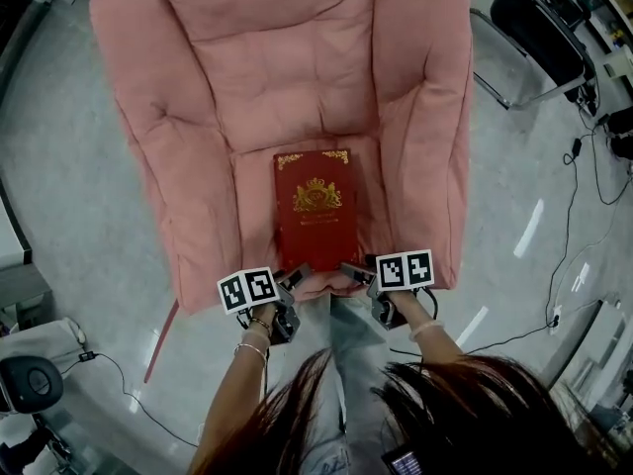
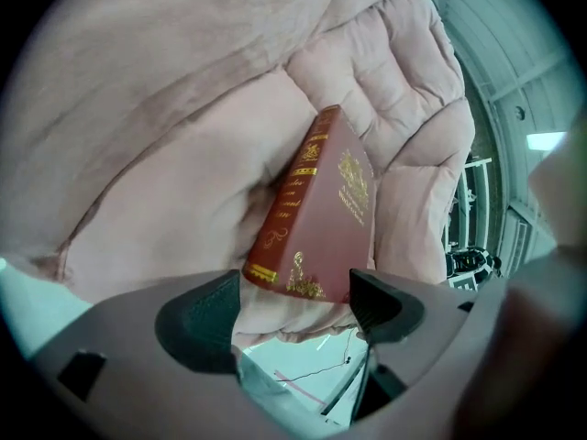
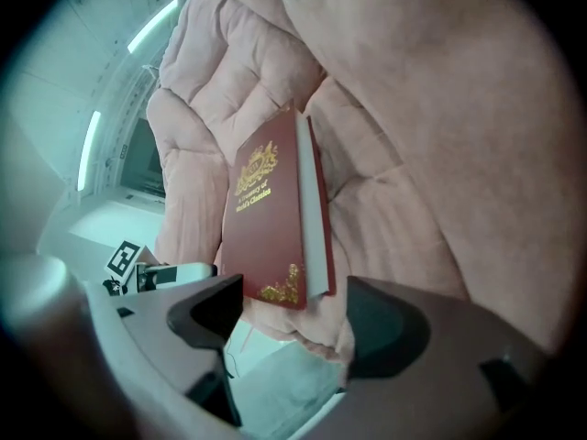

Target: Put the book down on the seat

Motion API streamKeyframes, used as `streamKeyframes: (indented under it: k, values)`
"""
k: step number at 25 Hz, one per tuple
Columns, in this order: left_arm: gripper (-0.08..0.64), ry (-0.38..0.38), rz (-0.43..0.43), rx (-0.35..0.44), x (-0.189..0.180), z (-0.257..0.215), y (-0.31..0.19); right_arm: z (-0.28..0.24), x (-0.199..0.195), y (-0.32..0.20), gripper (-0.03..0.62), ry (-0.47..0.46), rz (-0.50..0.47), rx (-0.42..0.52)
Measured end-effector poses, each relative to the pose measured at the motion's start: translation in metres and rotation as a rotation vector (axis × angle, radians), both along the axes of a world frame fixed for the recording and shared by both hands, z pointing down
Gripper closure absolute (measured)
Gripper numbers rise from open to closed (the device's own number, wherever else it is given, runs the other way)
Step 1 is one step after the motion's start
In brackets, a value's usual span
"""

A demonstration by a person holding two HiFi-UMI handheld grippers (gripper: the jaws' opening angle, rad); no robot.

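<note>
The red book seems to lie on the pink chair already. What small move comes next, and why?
Probably draw both grippers straight back, away from the chair. The book lies flat on the seat, and the left gripper and right gripper each have jaws apart at its near edge, gripping nothing.

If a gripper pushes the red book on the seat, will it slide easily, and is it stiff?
Probably stiff: the red book shows a hard cover around a thick page block. It would likely drag rather than slide, because the padded seat looks soft and creased.
</note>
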State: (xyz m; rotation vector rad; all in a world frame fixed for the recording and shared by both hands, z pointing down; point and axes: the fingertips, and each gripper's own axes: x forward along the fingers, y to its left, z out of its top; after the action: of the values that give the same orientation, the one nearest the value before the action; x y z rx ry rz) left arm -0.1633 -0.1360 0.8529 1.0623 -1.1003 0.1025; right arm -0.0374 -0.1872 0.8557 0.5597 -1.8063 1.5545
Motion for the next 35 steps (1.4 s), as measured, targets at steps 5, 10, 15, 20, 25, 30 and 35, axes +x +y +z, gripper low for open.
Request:
streamKeyframes:
  k: [5,10,15,20,25,30,35]
  values:
    - [0.187,-0.021,0.01,0.001,0.007,-0.008,0.015,-0.01,0.01,0.008,0.238,-0.001,-0.012,-0.008]
    - [0.188,-0.059,0.03,0.008,0.013,-0.021,0.024,-0.021,0.023,0.015,0.238,0.01,-0.039,0.002]
    - [0.188,-0.069,0.02,0.025,0.017,-0.034,0.027,-0.033,0.031,0.021,0.238,0.023,-0.081,0.017]
    - [0.189,-0.121,-0.019,0.036,0.019,-0.049,0.031,-0.049,0.045,0.021,0.239,0.036,-0.124,0.044]
    - [0.239,-0.171,-0.051,0.048,0.018,-0.073,0.038,-0.066,0.056,0.016,0.239,0.044,-0.146,0.056]
    - [0.249,-0.182,-0.096,0.035,0.021,-0.091,0.054,-0.082,0.065,0.012,0.239,0.057,-0.163,0.065]
    - [0.255,-0.159,-0.148,0.016,0.027,-0.103,0.065,-0.096,0.068,0.011,0.239,0.054,-0.154,0.066]
